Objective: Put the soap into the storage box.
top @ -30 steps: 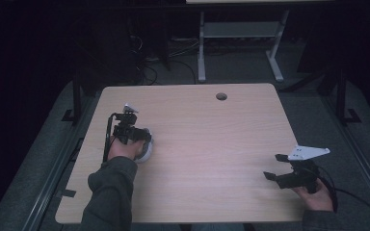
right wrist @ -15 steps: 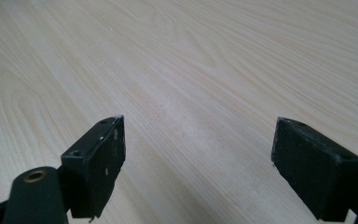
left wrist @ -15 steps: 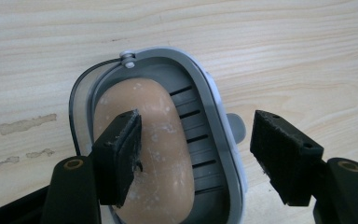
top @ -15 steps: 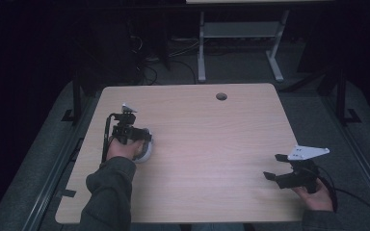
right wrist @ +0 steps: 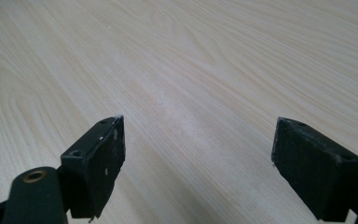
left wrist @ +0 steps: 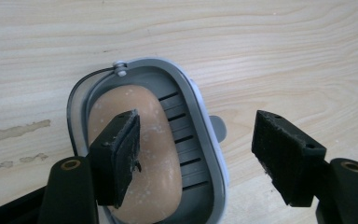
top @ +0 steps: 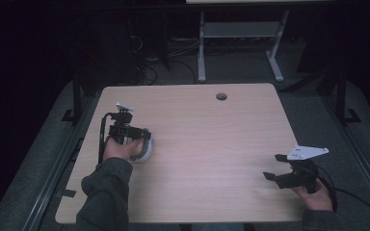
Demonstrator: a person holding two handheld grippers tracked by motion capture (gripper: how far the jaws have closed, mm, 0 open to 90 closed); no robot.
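Note:
A grey soap dish (left wrist: 200, 140) with a slotted floor lies on the wooden table (top: 212, 134) at its left side. A tan bar of soap (left wrist: 154, 140) rests in it. My left gripper (left wrist: 198, 158) points down over the dish (top: 146, 150). Its jaws have just been opening, and one pad hangs over the soap while the other stands outside the dish's rim. The rim lies between them and neither pad presses on anything. In the high view my left gripper (top: 137, 139) sits under a hand. Low over bare wood at the table's right front, my right gripper (top: 273, 167) is open and empty (right wrist: 198, 163).
A round cable hole (top: 221, 96) is cut in the table near its far edge. A white desk frame (top: 241, 33) and cables stand on the dark floor beyond. Bare wood stretches between the two hands.

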